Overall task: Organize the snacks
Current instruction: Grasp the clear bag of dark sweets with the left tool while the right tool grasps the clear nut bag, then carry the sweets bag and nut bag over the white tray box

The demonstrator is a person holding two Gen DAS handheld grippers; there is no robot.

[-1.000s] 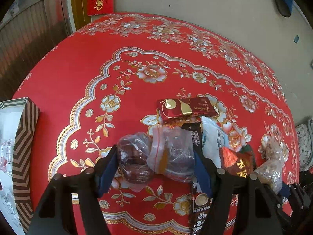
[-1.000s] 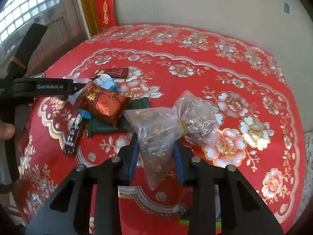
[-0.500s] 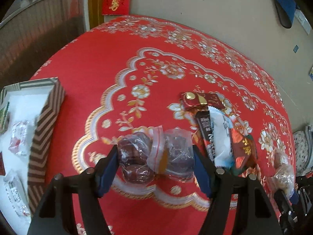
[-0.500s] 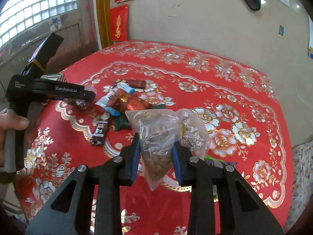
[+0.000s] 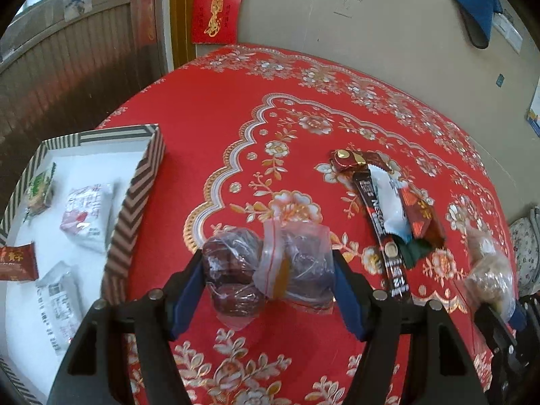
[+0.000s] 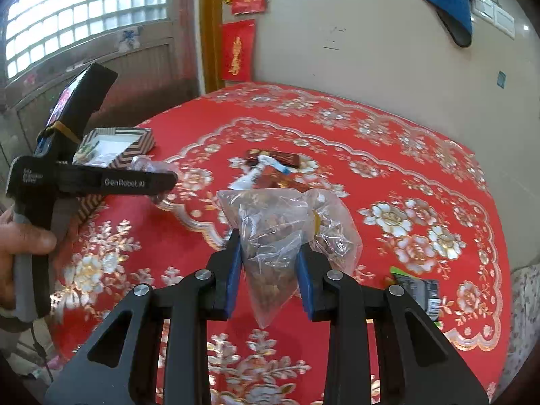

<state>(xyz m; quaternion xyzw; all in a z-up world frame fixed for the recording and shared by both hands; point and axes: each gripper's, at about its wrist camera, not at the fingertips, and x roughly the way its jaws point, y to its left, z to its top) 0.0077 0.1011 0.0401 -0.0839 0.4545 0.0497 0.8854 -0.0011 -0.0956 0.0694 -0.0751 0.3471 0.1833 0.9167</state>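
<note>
Above the red tablecloth [image 5: 216, 108], my left gripper [image 5: 268, 266] clamps the bag of dates [image 5: 266, 270]; right gripper [image 6: 268, 263] pinches the bag of nuts [image 6: 276, 229], probably walnuts. I'd carry both left over the striped box [image 5: 135, 199], lower, then release.

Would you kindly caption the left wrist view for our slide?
Left gripper carries a bag of dates above the red tablecloth, beside the striped box.
</note>
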